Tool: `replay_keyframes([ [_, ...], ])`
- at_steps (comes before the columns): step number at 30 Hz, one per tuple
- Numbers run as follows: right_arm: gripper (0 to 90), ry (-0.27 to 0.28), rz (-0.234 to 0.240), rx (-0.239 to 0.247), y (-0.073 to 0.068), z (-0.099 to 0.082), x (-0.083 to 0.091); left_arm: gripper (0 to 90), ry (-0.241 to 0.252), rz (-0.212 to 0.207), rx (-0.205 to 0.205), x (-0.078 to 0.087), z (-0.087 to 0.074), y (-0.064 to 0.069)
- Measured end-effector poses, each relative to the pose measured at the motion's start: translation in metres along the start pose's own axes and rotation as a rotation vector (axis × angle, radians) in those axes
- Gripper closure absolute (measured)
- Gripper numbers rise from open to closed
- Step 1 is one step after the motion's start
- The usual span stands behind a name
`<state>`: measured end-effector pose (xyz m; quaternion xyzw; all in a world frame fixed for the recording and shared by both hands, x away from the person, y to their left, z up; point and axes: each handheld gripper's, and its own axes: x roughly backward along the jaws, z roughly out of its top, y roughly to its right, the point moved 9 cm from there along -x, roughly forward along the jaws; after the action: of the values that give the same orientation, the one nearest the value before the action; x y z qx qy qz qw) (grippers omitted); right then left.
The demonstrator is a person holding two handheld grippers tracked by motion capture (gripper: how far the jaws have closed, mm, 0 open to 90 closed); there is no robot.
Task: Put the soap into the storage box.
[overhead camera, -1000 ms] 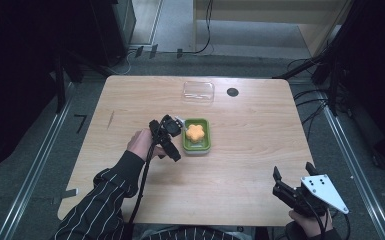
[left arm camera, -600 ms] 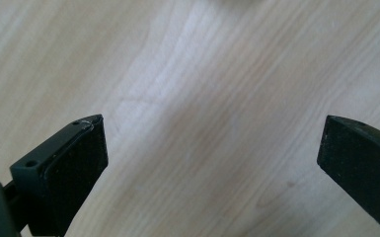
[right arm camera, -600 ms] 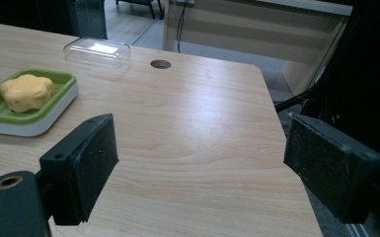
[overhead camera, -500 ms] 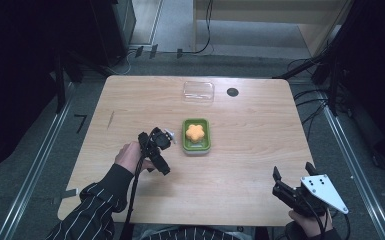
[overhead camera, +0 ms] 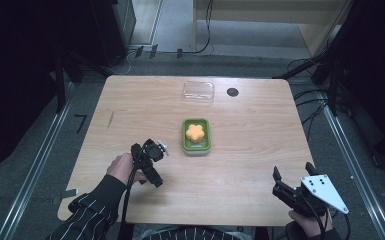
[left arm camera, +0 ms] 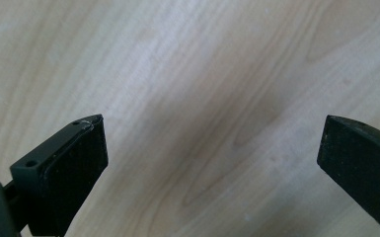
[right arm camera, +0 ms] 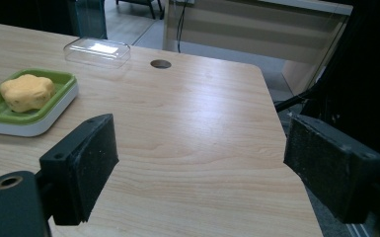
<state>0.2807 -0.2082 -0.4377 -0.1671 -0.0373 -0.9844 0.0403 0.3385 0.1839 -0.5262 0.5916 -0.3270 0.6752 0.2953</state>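
Note:
A green tray [overhead camera: 204, 141] with a white base sits mid-table and holds an orange flower-shaped piece [overhead camera: 195, 132]. My left gripper [overhead camera: 149, 159] hovers to the tray's left, apart from it. In the left gripper view my left gripper [left arm camera: 212, 133] is open wide over bare wood, with nothing between the jaws. My right gripper [overhead camera: 292, 173] rests near the front right corner, open and empty. The right gripper view looks past my right gripper [right arm camera: 200, 133] to the tray [right arm camera: 54, 106] and the orange piece [right arm camera: 27, 91] at the left.
A clear plastic lid [overhead camera: 198, 92] lies at the table's far edge, with a round cable hole [overhead camera: 232, 92] to its right; both lid [right arm camera: 97, 52] and hole [right arm camera: 161, 63] show in the right gripper view. Dark stands and cables surround the table.
My left gripper has pulled back from the green tray toward the front left, and it now points down at bare wood. The right gripper has not moved.

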Motion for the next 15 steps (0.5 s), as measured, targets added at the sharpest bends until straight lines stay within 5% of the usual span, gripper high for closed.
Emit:
replay_keyframes([
  [15, 13.7, 0.001, 0.000, 0.003, 0.001, 0.000, 0.000, 0.0, -0.017, -0.025, 0.015, -0.004, -0.036, 0.013],
])
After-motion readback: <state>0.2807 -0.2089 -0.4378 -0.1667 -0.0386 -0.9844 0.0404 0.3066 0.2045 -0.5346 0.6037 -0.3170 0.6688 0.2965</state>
